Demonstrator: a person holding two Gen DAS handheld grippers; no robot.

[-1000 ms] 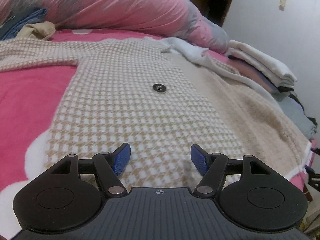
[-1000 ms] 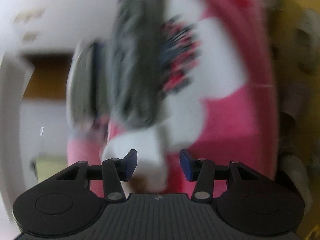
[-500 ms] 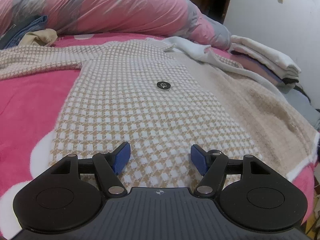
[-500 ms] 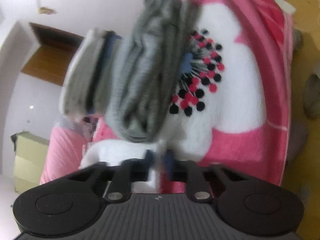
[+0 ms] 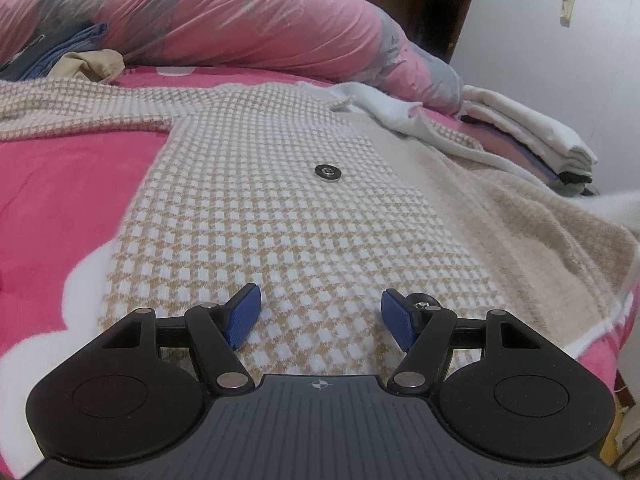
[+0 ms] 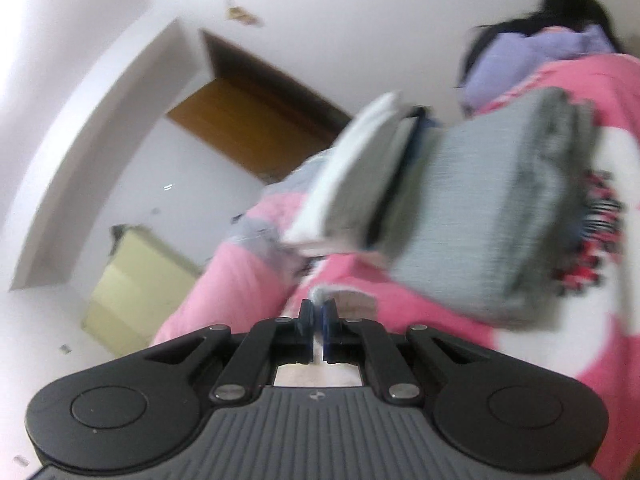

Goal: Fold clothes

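Left gripper [image 5: 320, 314], pads spread wide and holding nothing, hangs just over the near hem of the checked cardigan [image 5: 280, 208], which lies flat on the pink bed [image 5: 60, 200] with its long axis running hem to collar toward 12 o'clock and one sleeve [image 5: 72, 108] trailing off to 10 o'clock. Right gripper [image 6: 318, 326] is pinched tight on a pale fabric edge [image 6: 340, 300], likely the cardigan's front panel [image 5: 540, 240] at 2 o'clock, though the blur won't confirm it. Folded stack [image 5: 532, 140] sits at 1 o'clock.
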